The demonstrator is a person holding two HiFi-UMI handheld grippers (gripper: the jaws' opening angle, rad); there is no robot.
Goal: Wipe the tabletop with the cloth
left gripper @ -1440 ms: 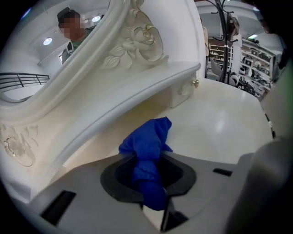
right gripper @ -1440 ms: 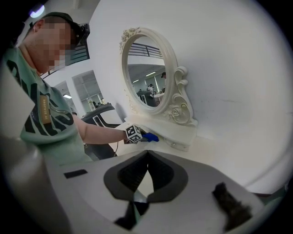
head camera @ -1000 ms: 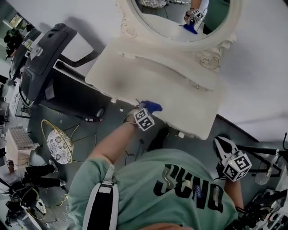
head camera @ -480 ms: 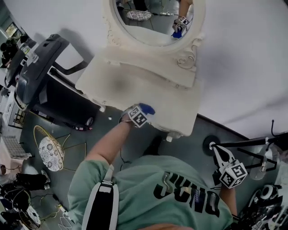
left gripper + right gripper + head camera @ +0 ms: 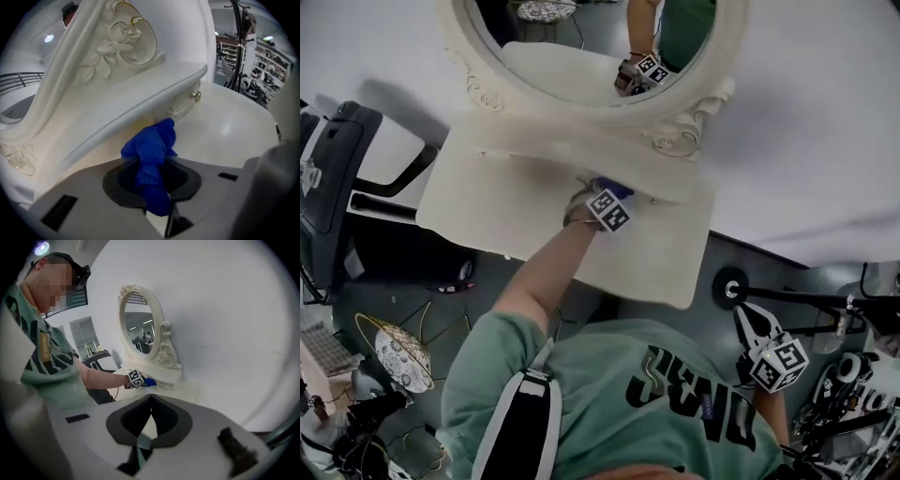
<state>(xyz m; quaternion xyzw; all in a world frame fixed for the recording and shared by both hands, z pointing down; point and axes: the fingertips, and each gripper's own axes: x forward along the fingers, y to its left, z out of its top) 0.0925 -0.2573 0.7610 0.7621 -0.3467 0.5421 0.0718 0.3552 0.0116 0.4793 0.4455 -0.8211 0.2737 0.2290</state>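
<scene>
A bunched blue cloth (image 5: 152, 152) is pinched in my left gripper (image 5: 152, 165), which is shut on it. The cloth presses on the white tabletop (image 5: 229, 126) right against the small drawer base (image 5: 154, 101) under the mirror. From above, the left gripper (image 5: 602, 194) sits at the back middle of the tabletop (image 5: 661, 258), with the cloth (image 5: 617, 187) poking out beyond it. My right gripper (image 5: 748, 319) hangs low, off the table's right front corner, shut and empty. The right gripper view shows its jaws (image 5: 150, 401) closed, the cloth (image 5: 149, 382) far off.
An oval mirror (image 5: 581, 42) in an ornate white frame stands at the back of the table against a white wall. A treadmill (image 5: 337, 187) stands to the left. A wire stool (image 5: 398, 356) and cables lie on the floor, with a black stand (image 5: 797, 300) at the right.
My left gripper has carried the cloth from the table's front edge across to the back, up against the mirror's drawer base. The right gripper stays low at the right.
</scene>
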